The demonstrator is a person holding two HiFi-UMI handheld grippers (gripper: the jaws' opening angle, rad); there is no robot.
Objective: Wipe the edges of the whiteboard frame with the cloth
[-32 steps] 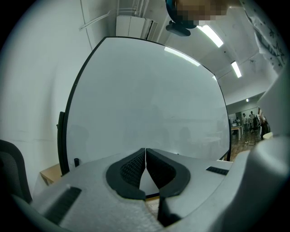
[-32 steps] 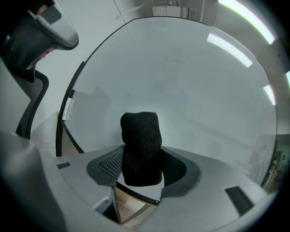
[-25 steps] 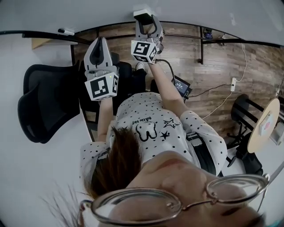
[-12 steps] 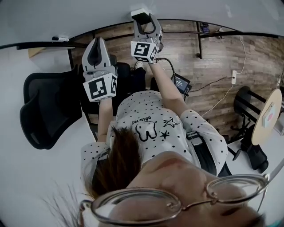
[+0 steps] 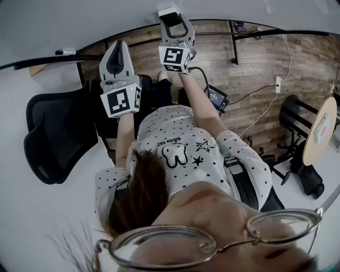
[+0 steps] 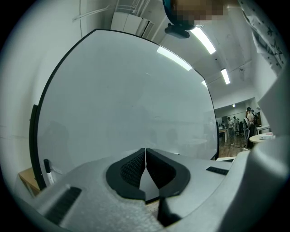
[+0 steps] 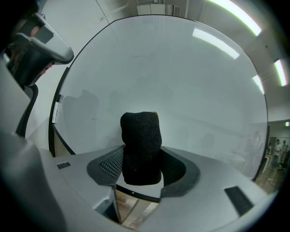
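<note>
The whiteboard (image 6: pixel 127 99) fills both gripper views, a thin black frame (image 6: pixel 50 90) round its edge. In the head view the frame's lower edge (image 5: pixel 297 31) arcs across the top. My right gripper (image 7: pixel 141 158) is shut on a black knitted cloth (image 7: pixel 141 136), which sticks out past the jaws close to the whiteboard (image 7: pixel 181 77); whether it touches is unclear. In the head view the right gripper (image 5: pixel 171 16) is up at the board's lower edge. My left gripper (image 6: pixel 145 156) is shut with nothing in it and sits lower and to the left, as the head view shows the left gripper (image 5: pixel 119 47).
A marker (image 5: pixel 64 52) lies on the board's ledge at the left. A black office chair (image 5: pixel 53 133) stands to my left. A round table (image 5: pixel 320 132), cables and a small device (image 5: pixel 217 98) are on the wooden floor to my right. People (image 6: pixel 235 124) stand far off.
Both grippers have crept slightly up toward the board's lower edge. The right one still holds the cloth and the left stays shut.
</note>
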